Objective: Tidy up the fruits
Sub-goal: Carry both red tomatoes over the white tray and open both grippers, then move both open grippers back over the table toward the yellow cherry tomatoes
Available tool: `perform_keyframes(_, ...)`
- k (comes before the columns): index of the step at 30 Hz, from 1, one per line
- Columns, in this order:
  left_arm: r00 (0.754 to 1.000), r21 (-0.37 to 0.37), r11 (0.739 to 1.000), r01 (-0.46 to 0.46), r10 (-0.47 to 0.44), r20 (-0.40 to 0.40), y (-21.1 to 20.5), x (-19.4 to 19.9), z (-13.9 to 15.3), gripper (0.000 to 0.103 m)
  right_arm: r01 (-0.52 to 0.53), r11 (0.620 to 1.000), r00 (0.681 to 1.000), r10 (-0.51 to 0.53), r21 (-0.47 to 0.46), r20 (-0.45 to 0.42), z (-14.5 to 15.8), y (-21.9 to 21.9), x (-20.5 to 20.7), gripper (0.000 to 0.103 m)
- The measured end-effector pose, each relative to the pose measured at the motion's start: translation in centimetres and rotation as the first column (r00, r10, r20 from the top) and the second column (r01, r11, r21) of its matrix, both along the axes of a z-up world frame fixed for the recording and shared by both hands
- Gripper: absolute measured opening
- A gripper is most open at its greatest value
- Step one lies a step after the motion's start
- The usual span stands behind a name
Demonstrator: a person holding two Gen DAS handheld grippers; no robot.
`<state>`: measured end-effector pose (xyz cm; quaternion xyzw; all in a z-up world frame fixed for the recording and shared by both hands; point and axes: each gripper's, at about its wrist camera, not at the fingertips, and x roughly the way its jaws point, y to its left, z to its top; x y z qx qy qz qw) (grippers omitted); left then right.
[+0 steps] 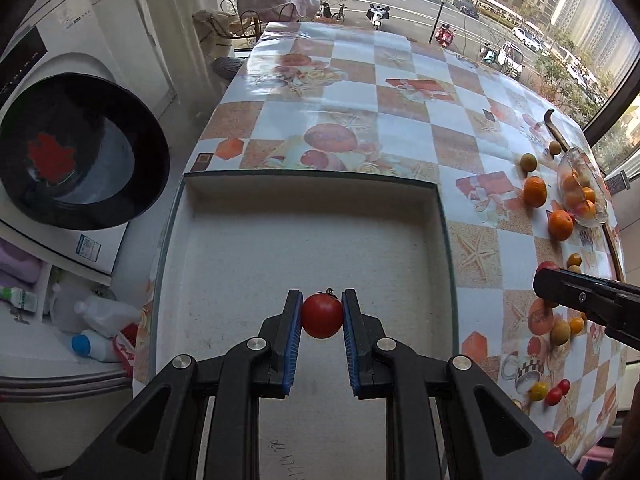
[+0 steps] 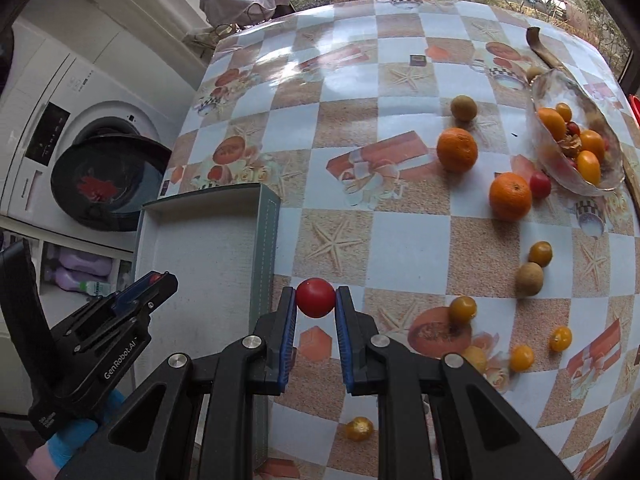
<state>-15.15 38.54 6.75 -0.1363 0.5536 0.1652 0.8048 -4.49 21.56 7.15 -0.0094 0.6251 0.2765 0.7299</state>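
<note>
My left gripper is shut on a red cherry tomato and holds it above the shallow box; it also shows in the right wrist view. My right gripper is shut on another red cherry tomato over the tablecloth, just right of the box wall. Two oranges, brown longans and yellow cherry tomatoes lie loose on the table. A glass bowl holds more small fruit.
The table has a checkered cloth. A washing machine with its dark door open stands left of the table. Bottles sit on a shelf below. A window runs along the table's far side.
</note>
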Motion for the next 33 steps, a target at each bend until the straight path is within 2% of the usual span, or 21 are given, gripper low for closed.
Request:
perform_keyframes(8, 0.997, 0.034, 0.997, -0.07, 0.071, -0.023, 4.0, -0.1, -2.3, 0.021, -0.122, 0.993, 0.992, 0.121, -0.005, -0.02, -1.9, 8.0, -0.5, 0.021)
perform_keyframes(16, 0.997, 0.038, 0.998, -0.048, 0.05, -0.055, 4.8, 0.3, -4.2, 0.022, -0.159, 0.985, 0.986, 0.156, -0.069, -0.05, -5.1, 11.8, 0.5, 0.022)
perform_keyframes(17, 0.997, 0.035, 0.999, -0.042, 0.044, -0.058, 4.7, 0.2, -4.3, 0.024, -0.16, 0.984, 0.986, 0.156, -0.076, -0.053, -5.4, 12.0, 0.6, 0.022)
perform_keyframes(18, 0.997, 0.035, 0.999, -0.038, 0.04, -0.059, 4.7, 0.1, -4.4, 0.039, -0.159, 0.984, 0.986, 0.155, -0.08, -0.055, -5.6, 12.1, 0.7, 0.022)
perform_keyframes(19, 0.997, 0.055, 0.998, -0.044, 0.048, -0.056, 4.6, 0.0, -4.4, 0.068, -0.159, 0.984, 0.986, 0.155, -0.084, -0.059, -5.9, 12.2, 0.9, 0.022)
perform_keyframes(20, 0.997, 0.085, 0.995, -0.056, 0.059, -0.039, 4.6, -0.3, -4.2, 0.08, -0.159, 0.983, 0.986, 0.154, -0.088, -0.064, -6.1, 12.5, 0.9, 0.022)
perform_keyframes(21, 0.998, 0.109, 0.992, -0.063, 0.064, -0.006, 4.5, -0.6, -3.8, 0.086, -0.16, 0.983, 0.986, 0.154, -0.091, -0.069, -6.3, 12.6, 0.9, 0.023)
perform_keyframes(22, 0.998, 0.108, 0.993, -0.057, 0.056, 0.012, 4.5, -0.8, -3.6, 0.086, -0.161, 0.982, 0.985, 0.154, -0.095, -0.074, -6.4, 12.6, 0.9, 0.029)
perform_keyframes(25, 0.999, 0.091, 0.995, -0.037, 0.039, -0.016, 4.5, -0.7, -4.1, 0.086, -0.17, 0.981, 0.984, 0.164, -0.096, -0.072, -6.6, 13.0, 0.8, 0.043)
perform_keyframes(28, 0.999, 0.099, 0.995, -0.03, 0.032, -0.018, 4.3, -0.8, -4.1, 0.086, -0.176, 0.982, 0.983, 0.172, -0.07, -0.068, -6.1, 13.4, 0.5, 0.065)
perform_keyframes(31, 0.999, 0.082, 0.996, -0.031, 0.032, -0.015, 4.1, -0.9, -3.9, 0.086, -0.148, 0.989, 0.988, 0.147, -0.015, -0.037, -4.7, 13.2, 0.4, 0.079)
perform_keyframes(33, 1.0, 0.085, 0.996, -0.019, 0.021, -0.016, 3.6, -0.9, -3.6, 0.086, -0.122, 0.992, 0.992, 0.122, 0.022, -0.02, -3.5, 12.6, 0.5, 0.08)
